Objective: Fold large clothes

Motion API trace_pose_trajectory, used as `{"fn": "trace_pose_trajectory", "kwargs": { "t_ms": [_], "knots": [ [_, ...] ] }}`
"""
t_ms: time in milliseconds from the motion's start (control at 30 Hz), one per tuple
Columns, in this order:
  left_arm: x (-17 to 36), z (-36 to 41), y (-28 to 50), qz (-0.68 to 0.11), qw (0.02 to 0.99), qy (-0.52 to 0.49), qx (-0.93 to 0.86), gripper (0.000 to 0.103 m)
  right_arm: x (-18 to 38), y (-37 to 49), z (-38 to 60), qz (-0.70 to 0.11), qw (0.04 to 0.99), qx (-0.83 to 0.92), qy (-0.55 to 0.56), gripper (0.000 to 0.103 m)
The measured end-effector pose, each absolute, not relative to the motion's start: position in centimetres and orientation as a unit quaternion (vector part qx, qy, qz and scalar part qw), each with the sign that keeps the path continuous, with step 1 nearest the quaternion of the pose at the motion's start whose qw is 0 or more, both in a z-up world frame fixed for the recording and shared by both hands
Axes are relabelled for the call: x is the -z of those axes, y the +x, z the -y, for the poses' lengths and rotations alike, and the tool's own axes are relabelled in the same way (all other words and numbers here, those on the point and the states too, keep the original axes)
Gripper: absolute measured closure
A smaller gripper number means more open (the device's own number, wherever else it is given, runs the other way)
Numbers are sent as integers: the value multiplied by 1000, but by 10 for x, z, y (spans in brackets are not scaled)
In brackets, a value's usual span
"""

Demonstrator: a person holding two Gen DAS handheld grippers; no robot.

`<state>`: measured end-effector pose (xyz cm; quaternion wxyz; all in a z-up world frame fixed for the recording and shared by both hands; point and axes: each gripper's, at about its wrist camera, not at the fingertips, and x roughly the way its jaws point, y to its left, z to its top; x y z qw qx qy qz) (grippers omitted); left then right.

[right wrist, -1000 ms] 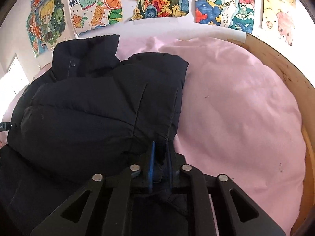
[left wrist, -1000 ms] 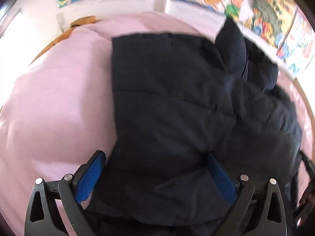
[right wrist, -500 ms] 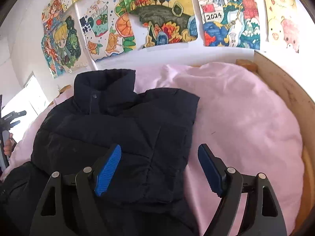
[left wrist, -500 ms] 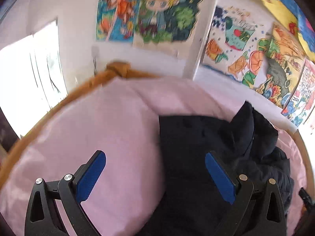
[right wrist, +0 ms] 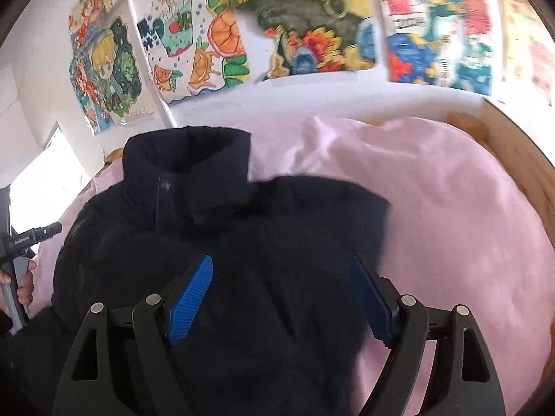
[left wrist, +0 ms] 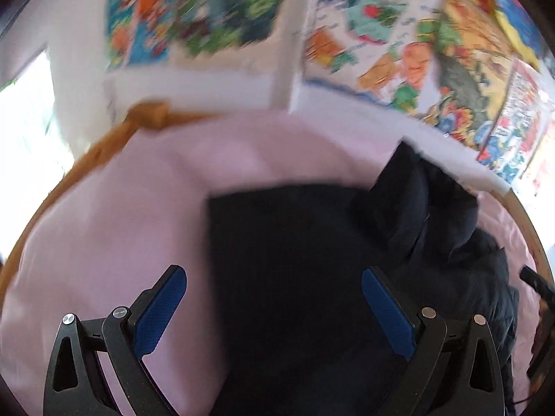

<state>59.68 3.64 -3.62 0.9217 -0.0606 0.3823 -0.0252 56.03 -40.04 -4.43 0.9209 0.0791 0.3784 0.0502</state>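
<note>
Both claws stand apart, holding nothing: left claw (left wrist: 274, 306), right claw (right wrist: 282, 300). Dark puffer jacket (right wrist: 222, 242) lies on the pink bedsheet (right wrist: 451, 208), collar at twelve o'clock. Wall posters (right wrist: 305, 34) are blurred; their writing is unreadable.

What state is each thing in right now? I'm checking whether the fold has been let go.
Dark puffer jacket: lying on the pink sheet, sides folded in, collar standing up, not held.
Left gripper: open, empty.
Right gripper: open, empty, jaws just opened.
Pink sheet: spread over the bed, rumpled.
</note>
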Motion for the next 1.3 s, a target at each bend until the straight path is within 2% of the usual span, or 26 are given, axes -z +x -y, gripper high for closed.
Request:
{"fn": "trace_pose_trajectory", "kwargs": {
  "t_ms": [133, 433, 600, 633, 667, 700, 733, 767, 800, 833, 1067, 1300],
  "knots": [
    [18, 1, 625, -369, 925, -50, 71, 1, 36, 614, 386, -385, 906, -87, 156, 26],
    [16, 43, 676, -391, 913, -55, 104, 1, 64, 691, 349, -400, 891, -38, 211, 29],
    [21, 54, 710, -402, 908, -81, 89, 1, 69, 696, 343, -383, 897, -16, 222, 42],
    [18, 54, 713, -394, 911, -89, 87, 3, 68, 698, 343, -383, 898, -15, 215, 49],
    [16, 55, 714, -387, 913, -94, 88, 7, 68, 697, 343, -382, 900, -14, 209, 63],
    [12, 55, 715, -379, 916, -99, 92, 21, 68, 696, 341, -380, 902, -14, 205, 69],
    [8, 57, 715, -373, 916, -103, 104, 42, 68, 697, 343, -380, 902, -17, 206, 80],
    [5, 60, 715, -370, 916, -102, 119, 55, 67, 696, 343, -379, 902, -18, 203, 83],
    [4, 62, 715, -371, 915, -98, 126, 85, 66, 695, 343, -379, 904, -22, 198, 86],
    [3, 65, 714, -377, 912, -91, 136, 98, 63, 694, 341, -378, 906, -26, 189, 88],
    [-23, 58, 670, -352, 925, -56, 134, 100, 19, 636, 324, -357, 927, -69, 92, 93],
    [-51, 30, 558, -314, 937, -22, 154, 101, -8, 543, 333, -328, 940, -83, 42, 96]
  ]
}}
